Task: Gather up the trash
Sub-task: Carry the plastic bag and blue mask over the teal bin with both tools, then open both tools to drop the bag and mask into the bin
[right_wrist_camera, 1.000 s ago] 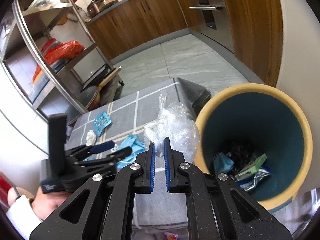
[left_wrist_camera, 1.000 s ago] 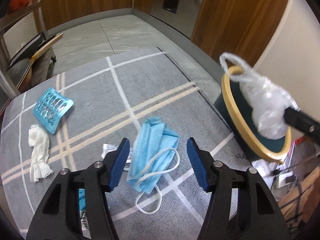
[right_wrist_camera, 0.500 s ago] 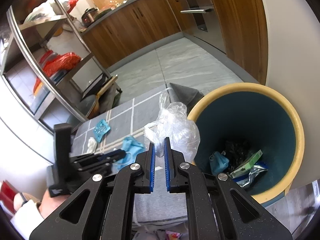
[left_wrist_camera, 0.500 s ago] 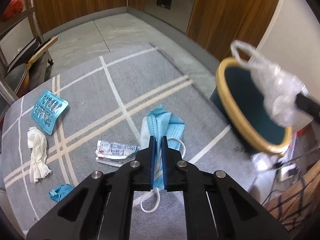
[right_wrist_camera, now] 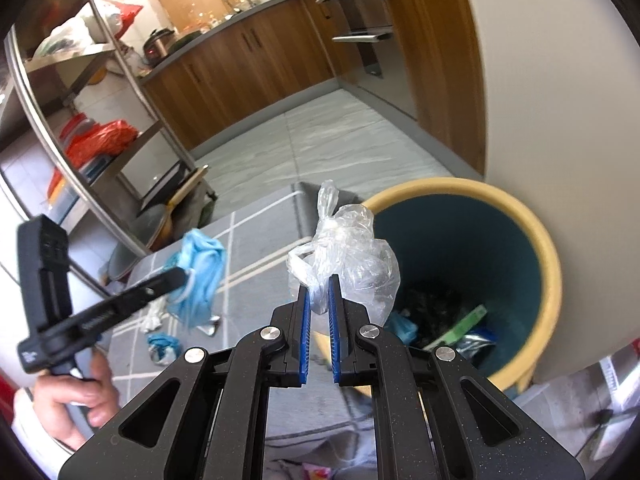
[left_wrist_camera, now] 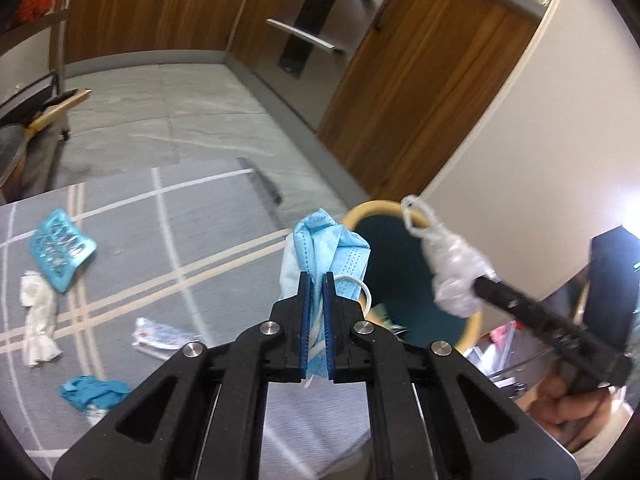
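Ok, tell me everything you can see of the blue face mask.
The face mask is a light blue pleated surgical type that looks like thin non-woven fabric, with white elastic ear loops. It is crumpled and folded on itself, pinched between the shut blue pads of the left gripper, and hangs in the air clear of the grey rug. One loop curls out beside the right pad. In the right wrist view it droops from the fingertips. It is held near the bin, not yet over its opening.
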